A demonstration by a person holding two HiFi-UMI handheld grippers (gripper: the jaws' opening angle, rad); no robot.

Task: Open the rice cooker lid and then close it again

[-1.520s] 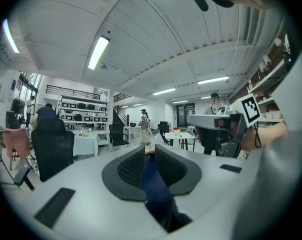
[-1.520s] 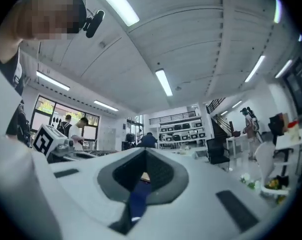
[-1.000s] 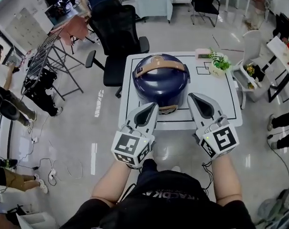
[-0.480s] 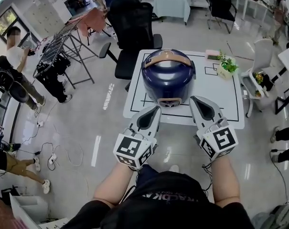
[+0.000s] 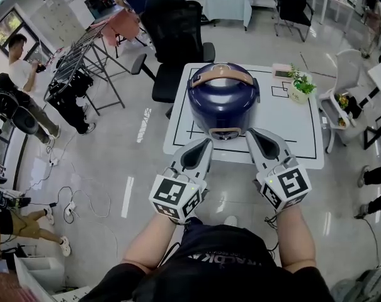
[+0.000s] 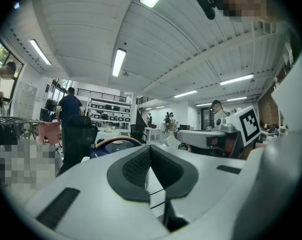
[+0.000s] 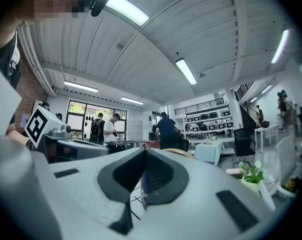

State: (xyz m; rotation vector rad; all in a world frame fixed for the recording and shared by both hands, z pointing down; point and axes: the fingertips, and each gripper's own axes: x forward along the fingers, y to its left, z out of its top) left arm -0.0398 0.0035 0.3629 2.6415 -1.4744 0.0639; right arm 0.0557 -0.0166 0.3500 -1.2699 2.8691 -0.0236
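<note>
A dark blue rice cooker (image 5: pixel 223 99) with a tan handle (image 5: pixel 220 75) stands on the white table (image 5: pixel 284 124), its lid down. My left gripper (image 5: pixel 206 142) and right gripper (image 5: pixel 250 133) hover side by side at the table's front edge, just short of the cooker's front latch (image 5: pixel 223 131). Both are shut and hold nothing. In the left gripper view the jaws (image 6: pixel 150 146) meet, and the cooker (image 6: pixel 111 145) peeks over them at the left. From the right gripper view I see closed jaws (image 7: pixel 145 151) with the tan handle (image 7: pixel 178 152) just beyond.
A potted plant (image 5: pixel 299 85) and a small pink box (image 5: pixel 281 71) sit at the table's far right corner. A black office chair (image 5: pixel 174 30) stands behind the table, a drying rack (image 5: pixel 83 68) to the left, a white chair (image 5: pixel 347 74) to the right. People stand at the left.
The head view has shifted, so the table and cooker now sit a little higher and further right. Both grippers stay shut at the table's front edge and have drifted only slightly.
</note>
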